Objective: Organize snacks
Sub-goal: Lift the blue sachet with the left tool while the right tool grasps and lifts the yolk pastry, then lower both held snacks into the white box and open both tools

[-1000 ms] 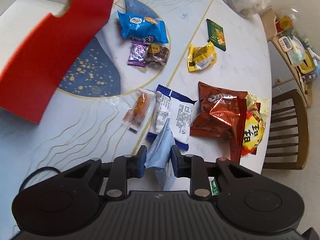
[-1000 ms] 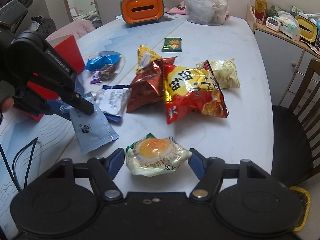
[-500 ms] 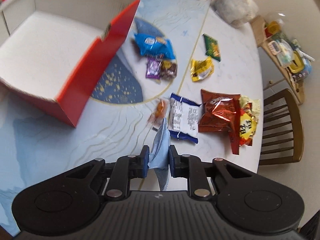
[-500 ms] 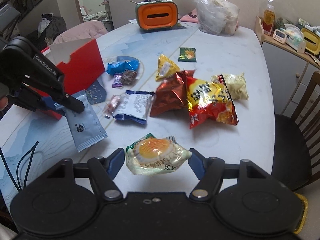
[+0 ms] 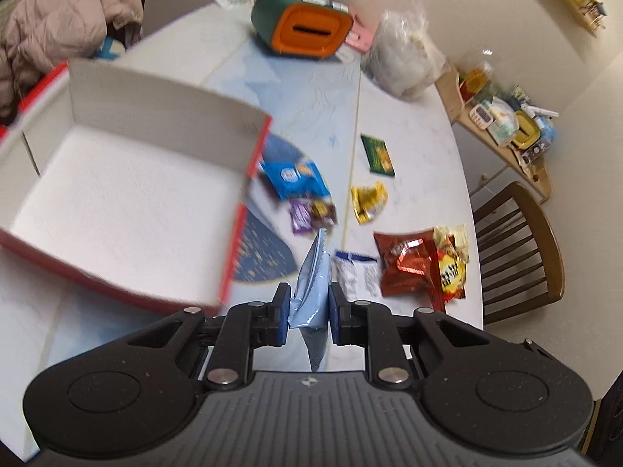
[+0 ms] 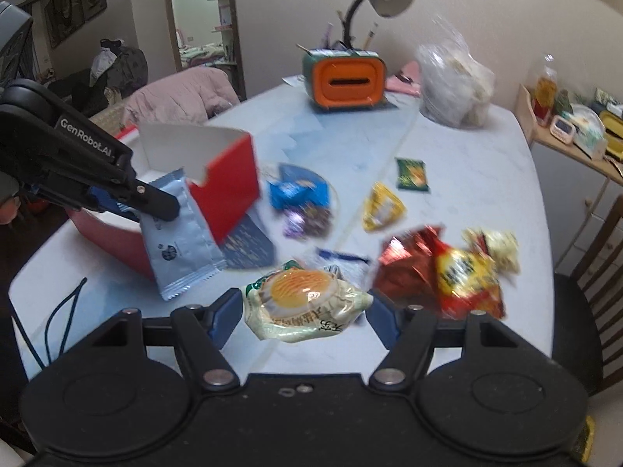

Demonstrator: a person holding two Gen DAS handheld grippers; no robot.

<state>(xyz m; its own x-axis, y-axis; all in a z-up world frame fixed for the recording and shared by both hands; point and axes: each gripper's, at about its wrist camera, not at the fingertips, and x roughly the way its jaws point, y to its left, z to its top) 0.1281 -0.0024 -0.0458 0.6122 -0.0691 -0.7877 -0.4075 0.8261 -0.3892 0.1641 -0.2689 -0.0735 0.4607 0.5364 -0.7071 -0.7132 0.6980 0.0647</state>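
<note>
- Pale blue foil: my left gripper (image 5: 309,311) is clamped nearly closed on the light-blue snack packet (image 5: 311,292), which hangs clear of the table (image 5: 409,124).
- My right gripper (image 6: 301,311) stands half open, pinching the round egg-yolk pastry pack (image 6: 303,303) at both edges.
- The red cardboard box (image 5: 117,194) sits ahead-left of the left gripper, its white floor bare.
- I'd carry each pack over the near wall before lowering, then release low, one at a time.
</note>
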